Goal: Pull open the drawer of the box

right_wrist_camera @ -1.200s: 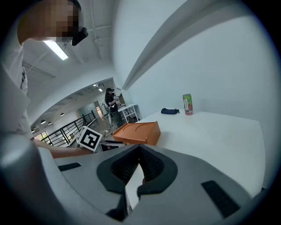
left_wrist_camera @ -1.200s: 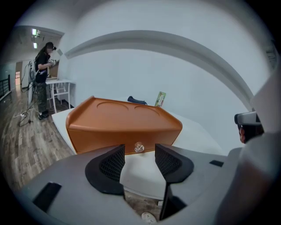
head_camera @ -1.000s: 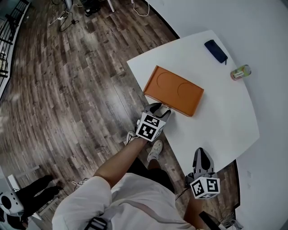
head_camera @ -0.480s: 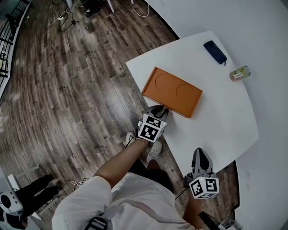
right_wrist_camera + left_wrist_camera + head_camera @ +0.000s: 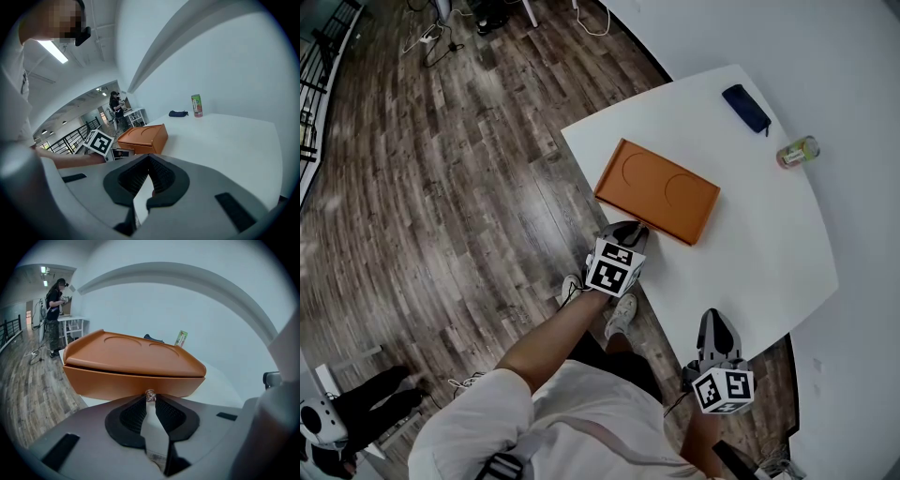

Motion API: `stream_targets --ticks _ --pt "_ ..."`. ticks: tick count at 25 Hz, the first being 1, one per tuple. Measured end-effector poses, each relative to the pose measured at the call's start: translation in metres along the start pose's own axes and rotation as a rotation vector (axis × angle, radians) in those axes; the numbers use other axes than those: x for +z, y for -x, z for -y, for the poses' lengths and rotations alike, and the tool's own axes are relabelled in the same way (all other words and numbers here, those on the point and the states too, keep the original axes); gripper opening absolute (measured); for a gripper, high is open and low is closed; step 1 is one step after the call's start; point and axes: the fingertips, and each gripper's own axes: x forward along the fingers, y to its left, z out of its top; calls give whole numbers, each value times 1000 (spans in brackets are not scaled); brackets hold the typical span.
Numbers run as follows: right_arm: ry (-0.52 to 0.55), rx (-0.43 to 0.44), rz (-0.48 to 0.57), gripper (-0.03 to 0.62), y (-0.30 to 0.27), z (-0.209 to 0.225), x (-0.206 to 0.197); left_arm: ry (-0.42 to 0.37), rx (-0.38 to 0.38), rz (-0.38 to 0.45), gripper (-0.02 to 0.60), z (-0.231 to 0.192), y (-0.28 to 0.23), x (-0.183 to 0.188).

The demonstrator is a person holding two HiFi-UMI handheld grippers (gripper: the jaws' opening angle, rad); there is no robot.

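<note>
On table (image 5: 759,244), box (image 5: 657,190): long axis being laid diagonally, drawer side toward person (image 5: 534,412).
Left gripper (image 5: 633,228): just being closed, drawer knob (image 5: 150,394) being pinched.
Right gripper (image 5: 718,323): being held clenched.

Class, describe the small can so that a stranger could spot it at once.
On the white curved table, look past the orange rectangular box to the far edge. Beside the flat dark blue pouch stands the green can, the only upright cylinder there.
</note>
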Motion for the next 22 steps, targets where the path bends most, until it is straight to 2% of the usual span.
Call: stream_targets --ticks 11,22 --pt "18 30 1 -2 -1 -14 -1 50 1 -23 74 9 28 -33" --pt "35 64 18 -2 6 -27 0 56 21 -23 74 13 45 -56"
